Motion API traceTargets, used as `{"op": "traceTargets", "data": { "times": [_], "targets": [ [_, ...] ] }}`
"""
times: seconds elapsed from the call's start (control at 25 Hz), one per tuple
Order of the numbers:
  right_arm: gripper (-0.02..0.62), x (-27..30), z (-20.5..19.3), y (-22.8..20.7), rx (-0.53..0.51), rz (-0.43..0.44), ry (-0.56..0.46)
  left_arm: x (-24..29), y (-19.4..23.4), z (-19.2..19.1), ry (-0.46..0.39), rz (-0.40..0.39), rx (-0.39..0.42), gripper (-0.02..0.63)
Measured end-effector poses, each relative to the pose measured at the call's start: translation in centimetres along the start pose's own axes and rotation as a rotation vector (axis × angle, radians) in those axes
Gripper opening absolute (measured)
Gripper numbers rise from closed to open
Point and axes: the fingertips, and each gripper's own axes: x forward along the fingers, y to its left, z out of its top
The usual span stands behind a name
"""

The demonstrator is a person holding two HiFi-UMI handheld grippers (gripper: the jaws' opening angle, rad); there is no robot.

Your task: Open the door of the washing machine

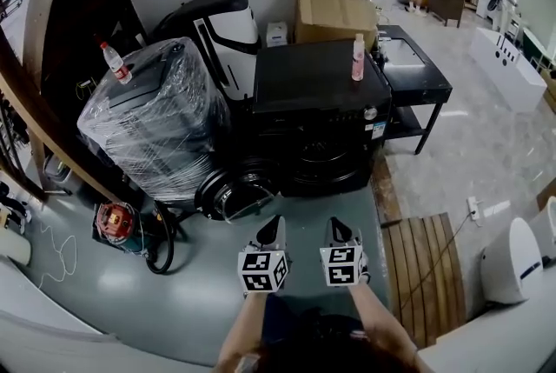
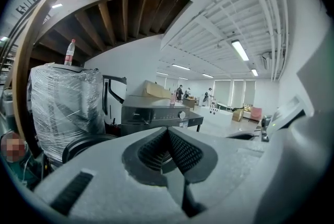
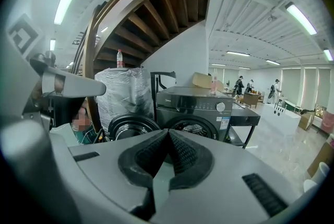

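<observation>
Black washing machine (image 1: 323, 123), round door (image 1: 233, 190) swung open

1. The washer (image 1: 317, 115) stands on the floor, and its door (image 1: 233, 191) hangs open at its front left.
2. A wrapped unit (image 1: 152, 119) stands just left of the washer.
3. A bottle (image 1: 115, 63) stands on the wrapped unit, and a second bottle (image 1: 357, 56) stands on the washer.
4. Boxes (image 1: 334, 10) sit behind the washer, and a table (image 1: 426, 76) stands at its right.
5. The left tool (image 1: 276, 223) and right tool (image 1: 335, 224) are side by side before the washer, apart from it.
</observation>
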Motion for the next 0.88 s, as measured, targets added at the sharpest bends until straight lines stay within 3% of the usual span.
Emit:
{"op": "traceTargets", "data": {
  "times": [0.48,0.64,0.88],
  "targets": [
    [0.0,-4.1,1.7,-1.2,-0.012,0.007,-0.063,-0.9,-5.2,1.6,-0.022,-0.061,0.03,0.011],
    [0.0,-5.2,2.9,-2.1,0.042,0.004,-0.093,-1.5,-6.7,2.1,-0.025,-0.087,0.051,0.012],
    [0.0,-6.5,4.7,-3.6,0.042,-0.011,-0.146,-1.8,-8.2,3.2,-0.043,-0.1,0.072,0.012]
  ]
}}
